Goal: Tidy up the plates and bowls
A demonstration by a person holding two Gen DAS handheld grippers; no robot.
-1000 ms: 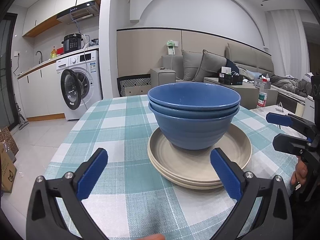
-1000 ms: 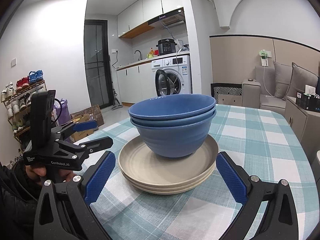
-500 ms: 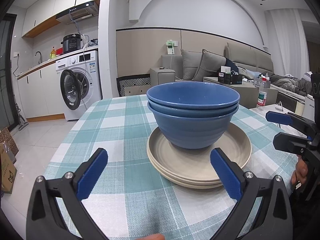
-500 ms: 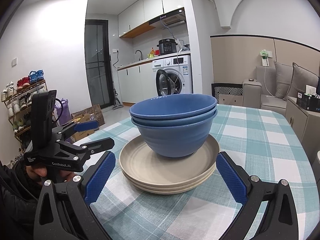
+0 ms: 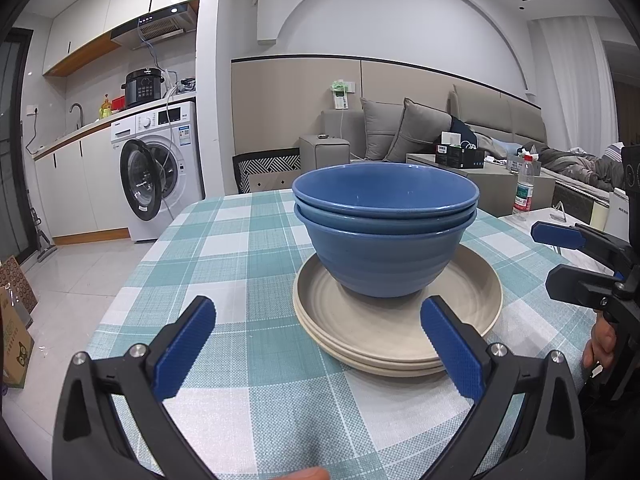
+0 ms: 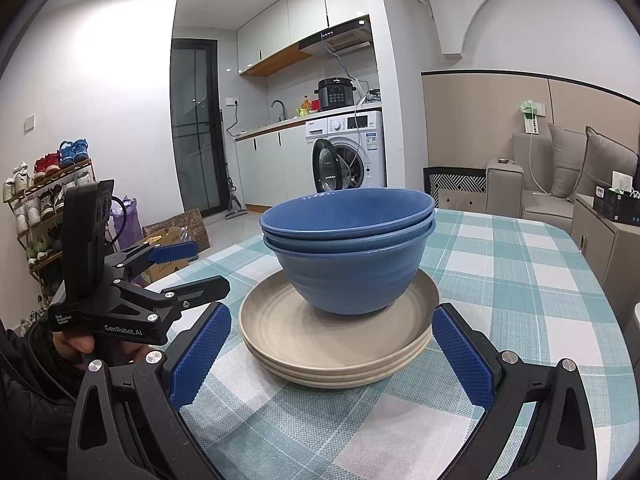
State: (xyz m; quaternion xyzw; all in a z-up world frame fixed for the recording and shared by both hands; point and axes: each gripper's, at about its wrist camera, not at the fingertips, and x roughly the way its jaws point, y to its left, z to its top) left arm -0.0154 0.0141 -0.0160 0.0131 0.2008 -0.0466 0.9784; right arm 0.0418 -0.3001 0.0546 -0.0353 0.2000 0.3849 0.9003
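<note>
Two nested blue bowls (image 5: 386,236) stand on a stack of beige plates (image 5: 476,304) on the checked tablecloth (image 5: 240,248). My left gripper (image 5: 318,346) is open and empty, just short of the plates' near rim. My right gripper (image 6: 330,354) is open and empty, its blue pads either side of the plate stack (image 6: 280,320) under the bowls (image 6: 348,252). Each gripper shows in the other's view: the right gripper (image 5: 568,256) at the right edge, the left gripper (image 6: 184,270) at the left.
The table edge (image 5: 120,304) drops to the floor on the left. A washing machine (image 5: 160,172) with an open door, a sofa (image 5: 420,132) and a side table with a bottle (image 5: 524,192) stand beyond. A shoe rack (image 6: 44,204) and boxes (image 6: 176,232) are by the door.
Nearly nothing has moved. The bowls and plates stay stacked; both grippers stay open with only a slight drift.
</note>
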